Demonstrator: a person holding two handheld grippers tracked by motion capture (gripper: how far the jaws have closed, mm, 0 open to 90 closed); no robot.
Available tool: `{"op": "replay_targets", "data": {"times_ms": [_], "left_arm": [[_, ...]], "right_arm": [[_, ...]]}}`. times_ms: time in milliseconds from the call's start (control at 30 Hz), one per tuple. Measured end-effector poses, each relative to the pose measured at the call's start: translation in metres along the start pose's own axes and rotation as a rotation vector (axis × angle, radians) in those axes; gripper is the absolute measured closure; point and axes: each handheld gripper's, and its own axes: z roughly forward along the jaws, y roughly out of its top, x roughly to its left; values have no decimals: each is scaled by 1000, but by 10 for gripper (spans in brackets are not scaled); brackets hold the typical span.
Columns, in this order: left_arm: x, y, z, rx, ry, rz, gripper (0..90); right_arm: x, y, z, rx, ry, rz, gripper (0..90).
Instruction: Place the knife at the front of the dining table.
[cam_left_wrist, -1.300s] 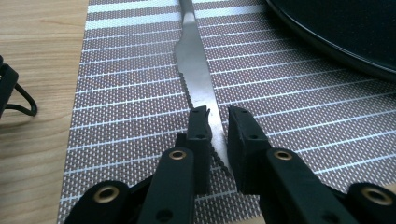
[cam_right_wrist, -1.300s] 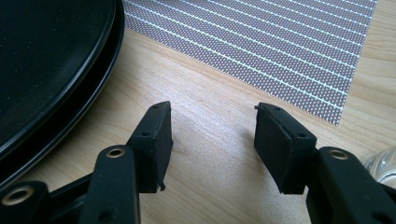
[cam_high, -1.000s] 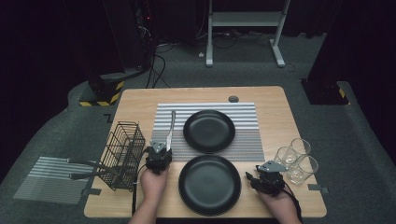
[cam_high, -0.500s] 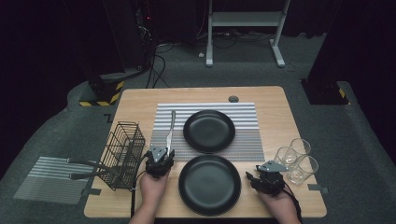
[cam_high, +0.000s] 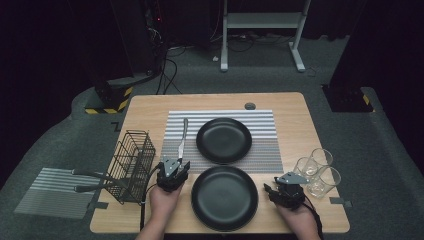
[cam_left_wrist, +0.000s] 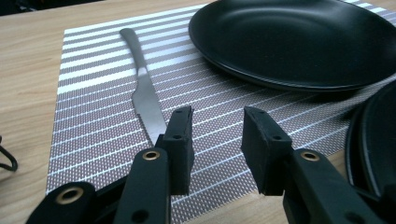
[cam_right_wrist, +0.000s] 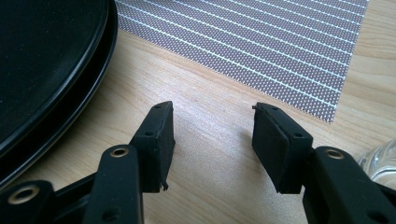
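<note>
A silver knife (cam_high: 182, 138) (cam_left_wrist: 144, 93) lies flat on the striped placemat (cam_high: 260, 125) (cam_left_wrist: 93, 121), left of the far black plate (cam_high: 224, 140) (cam_left_wrist: 299, 42). My left gripper (cam_high: 175, 162) (cam_left_wrist: 217, 123) sits just behind the knife's near end. Its jaws have just been opening and stand open with nothing between them, and the blade's tip runs in behind the left jaw. The near black plate (cam_high: 224, 198) (cam_right_wrist: 42, 60) rests on bare wood between my hands. To its right, my right gripper (cam_high: 280, 186) (cam_right_wrist: 212, 123) is open over bare tabletop.
A black wire basket (cam_high: 132, 165) stands at the table's left edge beside my left hand. Three clear glasses (cam_high: 317, 170) cluster at the right, close to my right gripper; one glass (cam_right_wrist: 380, 161) edges into the right gripper view. A second striped mat (cam_high: 50, 192) lies on the floor at the left.
My left gripper has eased back slightly toward the near edge while the knife stays flat on the mat. My right gripper has not moved.
</note>
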Motion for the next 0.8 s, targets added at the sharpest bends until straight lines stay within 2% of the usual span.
{"op": "replay_targets", "data": {"times_ms": [100, 133, 200, 233, 267, 433, 467, 567, 600, 667, 733, 767, 800], "left_arm": [[-1, 2, -2, -16, -34, -43, 618], [1, 4, -3, -17, -48, -22, 616], [0, 7, -6, -21, -54, -38, 601], [0, 8, -7, -25, -60, -27, 595], [-1, 9, -9, -24, -70, -42, 586], [-6, 12, -14, -36, -87, -37, 554], [-7, 13, -15, -38, -90, -52, 548], [-9, 15, -16, -54, -101, -41, 531], [-13, 15, -16, -57, -100, -56, 532], [-16, 17, -16, -66, -91, -10, 519], [-19, 18, -16, -78, -98, -26, 517], [-19, 19, -15, -77, -103, -9, 520], [-21, 20, -15, -90, -103, -18, 522]], "right_arm": [[0, 0, 0, -3, -5, -2, 484], [0, 0, 0, -3, -6, 1, 484], [0, 0, 0, -3, -6, 1, 484], [0, 0, 0, -3, -7, 0, 484], [0, 0, 0, -3, -6, 1, 484], [0, 0, 0, -2, -8, 0, 481], [-1, 0, 0, -3, -9, -4, 480], [0, 0, 0, -2, -9, -1, 479], [0, 0, 0, -2, -10, -3, 478], [0, 0, 0, 1, -8, 7, 476], [1, -1, -1, 2, -8, 10, 474], [1, -1, -1, 1, -7, 10, 473], [1, -1, -1, 1, -8, 10, 473]]}}
